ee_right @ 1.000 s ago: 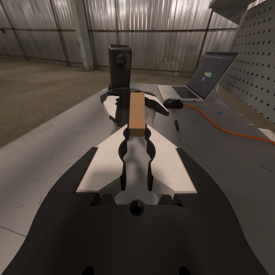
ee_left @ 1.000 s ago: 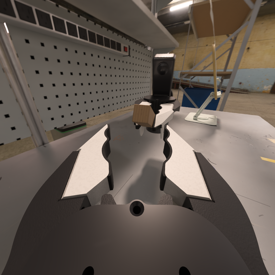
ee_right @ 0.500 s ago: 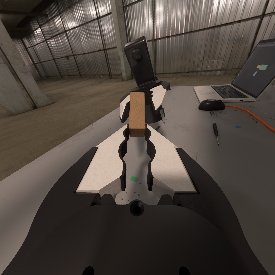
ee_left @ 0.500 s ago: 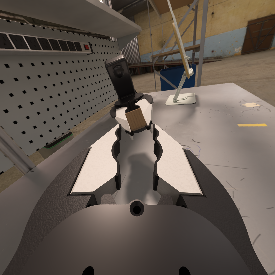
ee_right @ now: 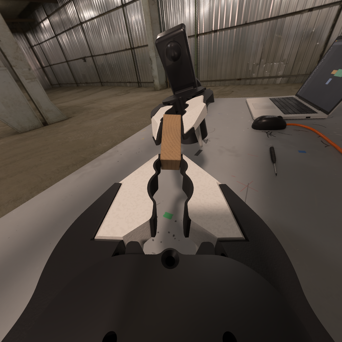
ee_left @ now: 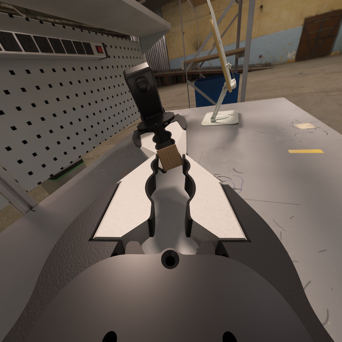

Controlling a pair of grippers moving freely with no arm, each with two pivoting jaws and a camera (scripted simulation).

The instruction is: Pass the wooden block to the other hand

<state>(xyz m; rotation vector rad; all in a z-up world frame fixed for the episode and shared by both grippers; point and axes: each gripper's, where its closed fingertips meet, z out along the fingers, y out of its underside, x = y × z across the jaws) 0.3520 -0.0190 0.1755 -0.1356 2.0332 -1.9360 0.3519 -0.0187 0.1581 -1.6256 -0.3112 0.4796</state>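
The wooden block (ee_right: pixel 170 140) is a long pale bar held level above the grey table (ee_right: pixel 240 185). My right gripper (ee_right: pixel 170 162) is shut on its near end. In the right wrist view my left gripper (ee_right: pixel 172 129) faces me, its white fingers (ee_right: pixel 194 114) on either side of the block's far end. In the left wrist view the block's square end (ee_left: pixel 169 157) sits slightly tilted between my left gripper's (ee_left: pixel 170 160) tips, which press its corners. The right gripper (ee_left: pixel 162 144) shows just beyond, gripping the block.
A laptop (ee_right: pixel 288 107), a black mouse (ee_right: pixel 268 123), an orange cable (ee_right: pixel 314 135) and a small screwdriver (ee_right: pixel 273 159) lie on the table. A pegboard wall (ee_left: pixel 64 111) runs alongside it. A lamp base (ee_left: pixel 220 118) stands at the far end.
My left gripper's jaws have narrowed from wide open down to the block's width. The two grippers have come closer, and the block's end now sits between the left tips.
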